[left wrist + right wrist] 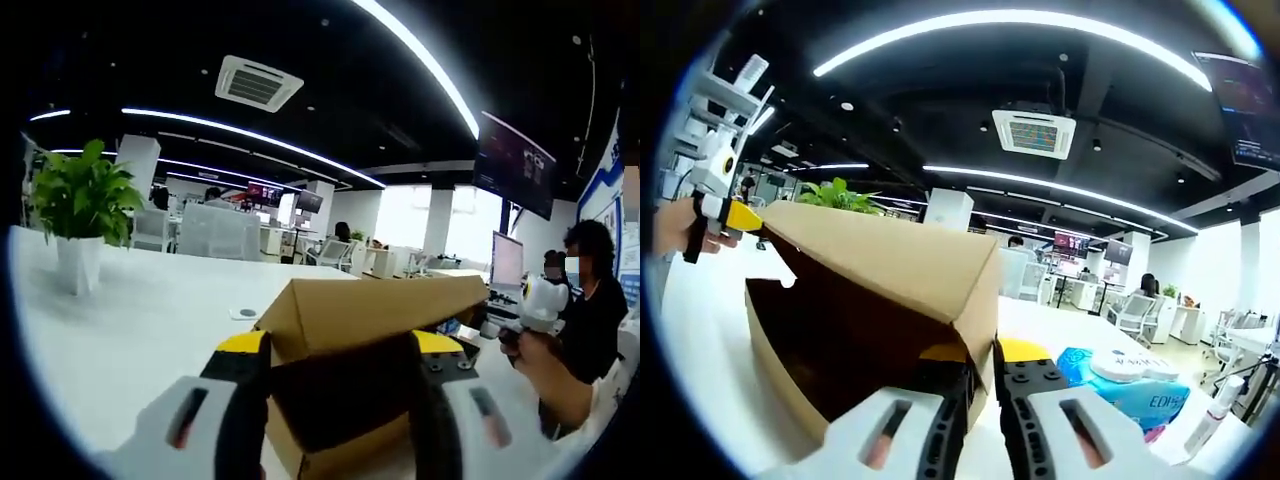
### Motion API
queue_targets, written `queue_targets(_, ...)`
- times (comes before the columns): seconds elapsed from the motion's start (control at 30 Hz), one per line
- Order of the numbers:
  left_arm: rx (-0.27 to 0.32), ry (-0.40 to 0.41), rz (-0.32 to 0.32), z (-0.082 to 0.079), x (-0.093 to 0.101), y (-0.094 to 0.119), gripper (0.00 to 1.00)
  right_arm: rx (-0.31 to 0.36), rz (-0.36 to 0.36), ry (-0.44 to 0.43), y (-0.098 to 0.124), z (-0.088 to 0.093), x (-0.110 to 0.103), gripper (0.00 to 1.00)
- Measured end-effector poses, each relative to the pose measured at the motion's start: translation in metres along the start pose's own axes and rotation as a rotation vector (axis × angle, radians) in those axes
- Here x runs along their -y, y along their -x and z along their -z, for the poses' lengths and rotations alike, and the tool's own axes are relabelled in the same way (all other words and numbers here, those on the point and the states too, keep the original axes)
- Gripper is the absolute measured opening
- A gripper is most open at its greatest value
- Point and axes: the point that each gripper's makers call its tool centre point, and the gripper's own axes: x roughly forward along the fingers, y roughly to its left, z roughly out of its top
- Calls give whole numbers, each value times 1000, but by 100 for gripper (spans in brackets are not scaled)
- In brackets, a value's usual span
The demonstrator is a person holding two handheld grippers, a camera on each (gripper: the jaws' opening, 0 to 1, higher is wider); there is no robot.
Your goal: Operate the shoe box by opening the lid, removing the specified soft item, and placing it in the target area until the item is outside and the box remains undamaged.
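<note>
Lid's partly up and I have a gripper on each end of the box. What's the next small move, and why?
Probably swing the lid further back. In both views it still slopes low over the cardboard box, whose inside is dark, so no item can be seen yet. The right gripper looks pinched on the lid's corner; the left gripper straddles the other end, so lift both ends evenly to avoid creasing it.

Open office ahead of my left gripper: white table [150, 330], potted plant [82, 215] far left, ceiling vent [258, 82], LED strips [240, 135], bright windows [440, 222].
</note>
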Motion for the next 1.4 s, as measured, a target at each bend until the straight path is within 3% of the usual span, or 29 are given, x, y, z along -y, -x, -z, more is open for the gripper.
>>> queue_targets(0.23, -5, -5, 0, 1, 0, 0, 56, -14, -84, -56, 3, 6, -9, 18)
queue_targets(0.57, -3, -1, 0, 0, -2, -1, 56, -18, -161, -112, 7, 5, -13, 25)
queue_targets(0.87, -16, -13, 2, 3, 1, -2, 56, -16, -254, -133, 14, -1, -26, 44)
queue_targets(1.03, -31, -62, -6, 7, 0, -1, 54, -14, -328, -202, 17, -4, -33, 55)
queue_targets(1.23, -37, -81, -19, 9, -2, -1, 51, -3, -323, -256, 19, -5, -32, 54)
queue_targets(1.4, -45, -77, -15, 10, -2, 0, 51, -18, -312, -245, 19, -2, -33, 53)
